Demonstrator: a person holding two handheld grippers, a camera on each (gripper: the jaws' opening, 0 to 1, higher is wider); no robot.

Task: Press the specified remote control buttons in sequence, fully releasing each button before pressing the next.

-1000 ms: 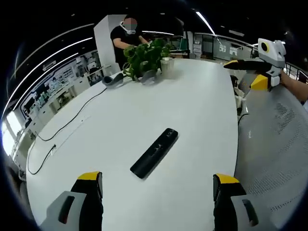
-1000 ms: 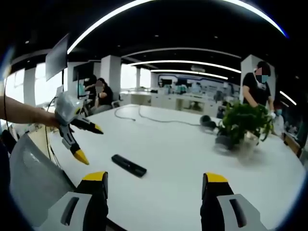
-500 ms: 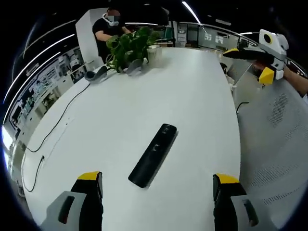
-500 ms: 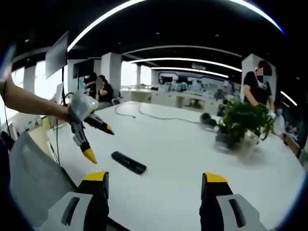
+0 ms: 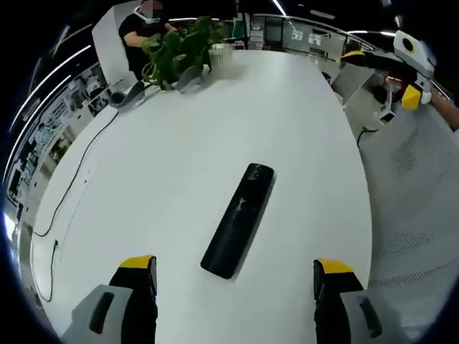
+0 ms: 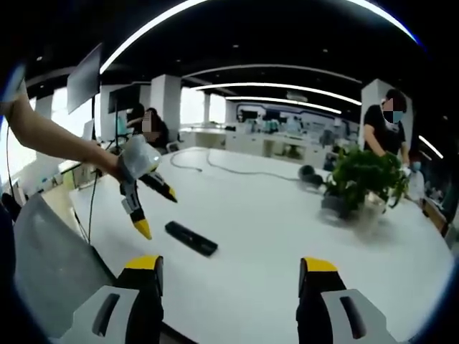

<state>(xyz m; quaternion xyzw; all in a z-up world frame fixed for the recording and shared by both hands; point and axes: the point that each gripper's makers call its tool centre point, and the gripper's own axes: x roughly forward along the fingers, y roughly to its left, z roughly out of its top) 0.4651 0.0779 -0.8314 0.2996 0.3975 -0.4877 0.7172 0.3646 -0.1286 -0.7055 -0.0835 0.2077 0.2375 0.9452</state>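
**Inspector:** Begin with the largest item.

**Assistant:** A large white table [image 5: 215, 107] with a rounded edge; it also spans the right gripper view [image 6: 287, 236]. A grey mesh chair back [image 5: 416, 215] stands against its right edge in the left gripper view.

**Inspector:** Fixtures on the table?

**Assistant:** A leafy potted plant [image 5: 176, 46] at the far end, with a person in a black top [image 5: 136, 32] standing behind it. A thin black cable [image 5: 79, 179] runs along the left side of the tabletop. In the right gripper view the plant [image 6: 362, 179] sits on the far right.

**Inspector:** The grippers?

**Assistant:** The left gripper [image 5: 233, 287] hangs above the near part of the table, jaws wide apart, holding nothing. In the right gripper view it appears at the left [image 6: 154, 208], held by a bare arm, tips pointing down towards the table, spread and clear of the surface. The right gripper [image 6: 229, 283] is likewise wide and empty, off the table's near edge; in the left gripper view it shows at far right [image 5: 387, 72].

**Inspector:** The task item?

**Assistant:** The black remote control [image 5: 239, 219] lies flat on the table, slantwise, between and just beyond the left gripper's jaws, untouched. In the right gripper view it [image 6: 191, 238] lies just right of the left gripper's lower tip.
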